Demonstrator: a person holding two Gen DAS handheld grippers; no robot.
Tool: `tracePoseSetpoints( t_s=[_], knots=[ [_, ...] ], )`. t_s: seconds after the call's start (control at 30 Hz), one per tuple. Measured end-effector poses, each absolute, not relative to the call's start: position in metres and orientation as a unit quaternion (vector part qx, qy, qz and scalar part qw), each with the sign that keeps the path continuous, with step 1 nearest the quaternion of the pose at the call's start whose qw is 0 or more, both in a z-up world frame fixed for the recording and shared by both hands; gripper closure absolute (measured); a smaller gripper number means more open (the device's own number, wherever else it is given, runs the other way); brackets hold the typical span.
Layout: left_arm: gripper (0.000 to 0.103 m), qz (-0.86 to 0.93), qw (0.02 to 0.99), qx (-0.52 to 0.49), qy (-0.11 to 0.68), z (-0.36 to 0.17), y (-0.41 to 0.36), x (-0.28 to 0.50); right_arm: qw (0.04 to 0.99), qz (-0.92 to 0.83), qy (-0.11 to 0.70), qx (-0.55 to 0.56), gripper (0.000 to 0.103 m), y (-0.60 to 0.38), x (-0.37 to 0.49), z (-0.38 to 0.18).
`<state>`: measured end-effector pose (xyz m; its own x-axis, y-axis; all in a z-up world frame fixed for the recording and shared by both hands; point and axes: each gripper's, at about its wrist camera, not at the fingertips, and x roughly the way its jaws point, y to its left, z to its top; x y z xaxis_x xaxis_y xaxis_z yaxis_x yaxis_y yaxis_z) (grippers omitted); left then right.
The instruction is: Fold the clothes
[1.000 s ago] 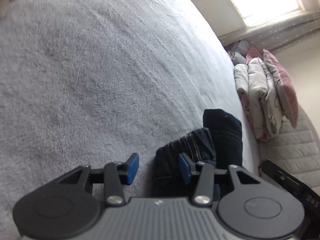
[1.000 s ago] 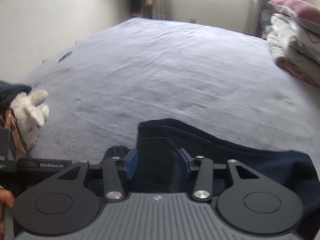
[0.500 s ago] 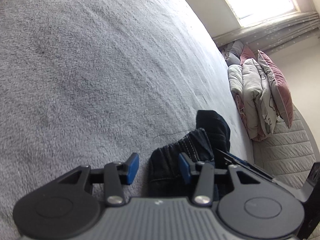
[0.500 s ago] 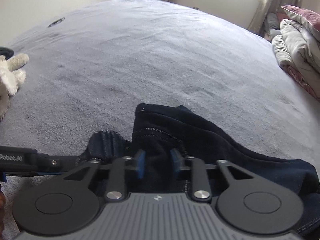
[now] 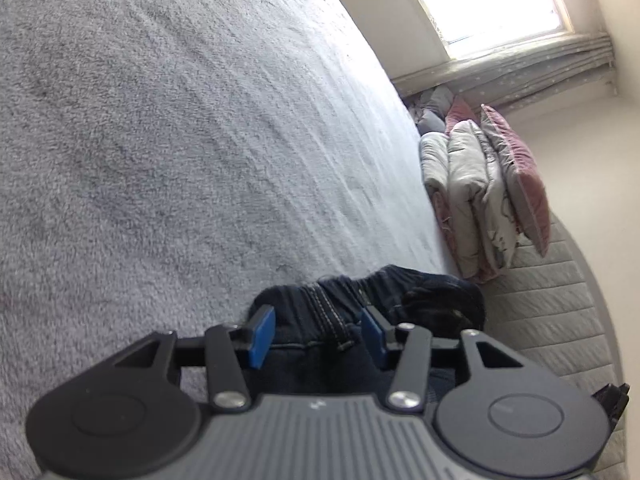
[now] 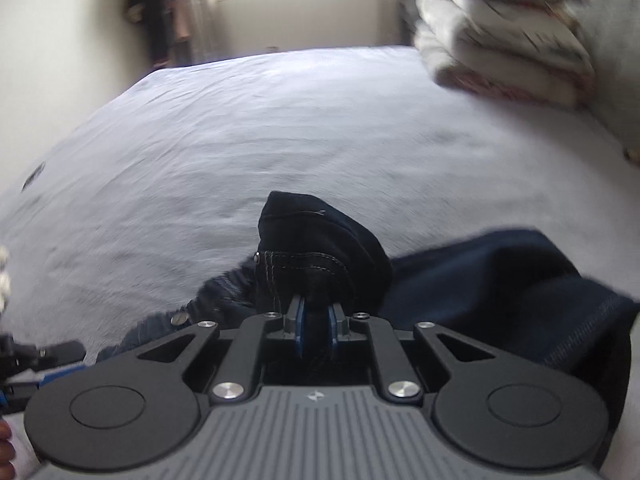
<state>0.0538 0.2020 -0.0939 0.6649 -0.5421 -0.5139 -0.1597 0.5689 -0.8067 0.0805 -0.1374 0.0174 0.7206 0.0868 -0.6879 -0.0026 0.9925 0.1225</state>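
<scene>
We are working on a pair of dark blue jeans (image 6: pixel 320 240) that is lying bunched up near the front edge of the bed (image 5: pixel 180 140), on its grey fleecy cover. Our right gripper (image 6: pixel 316 330) is pinching a raised fold of the denim, its blue pads pressed nearly together with the cloth between them. The stitched seam and a rivet are sitting just above those pads, and the rest of the jeans is spreading away toward the right edge of the bed.

Our left gripper (image 5: pixel 318 334) is reaching over the waistband end of the jeans (image 5: pixel 320 312). Its jaws are spread and opening, with the gathered denim lying between the blue pads (image 5: pixel 262 336); the left pad is standing clear of the cloth, while the right one is sitting just beside it, and we cannot tell whether it is touching.

A stack of folded bedding (image 5: pixel 476 200) with a pink pillow (image 5: pixel 520 176) is leaning at the far right corner of the bed, under the window (image 5: pixel 492 4). In the right wrist view that stack (image 6: pixel 504 40) is blurred.
</scene>
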Motion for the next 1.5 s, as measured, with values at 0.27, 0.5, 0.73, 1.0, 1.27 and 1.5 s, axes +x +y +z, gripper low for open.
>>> tracePoseSetpoints(
  t_s=[0.27,0.5,0.73,1.0,1.27,1.5],
  knots=[
    [0.05,-0.132,0.773,-0.443,0.434,-0.107,0.183,0.065,0.916,-0.007,0.39,0.09,0.091,-0.162,0.077,-0.006],
    [0.086,-0.101,0.814,-0.41,0.399,-0.097,0.178,0.054,0.928,-0.005,0.367,0.069,0.092,-0.149,0.078,0.007],
    [0.087,-0.056,0.87,-0.371,0.32,-0.058,0.191,0.035,0.946,0.004,0.323,0.02,0.093,-0.11,0.101,0.027],
    [0.087,0.038,0.915,-0.32,0.245,-0.02,0.228,0.043,0.96,0.037,0.277,-0.025,0.093,-0.043,0.153,0.044],
    [0.087,0.123,0.931,-0.274,0.206,-0.01,0.256,0.065,0.964,0.051,0.258,-0.041,0.092,0.015,0.221,0.037],
    [0.087,0.201,0.928,-0.237,0.207,-0.015,0.277,0.076,0.959,0.096,0.257,-0.069,0.092,0.075,0.264,0.015]
  ],
)
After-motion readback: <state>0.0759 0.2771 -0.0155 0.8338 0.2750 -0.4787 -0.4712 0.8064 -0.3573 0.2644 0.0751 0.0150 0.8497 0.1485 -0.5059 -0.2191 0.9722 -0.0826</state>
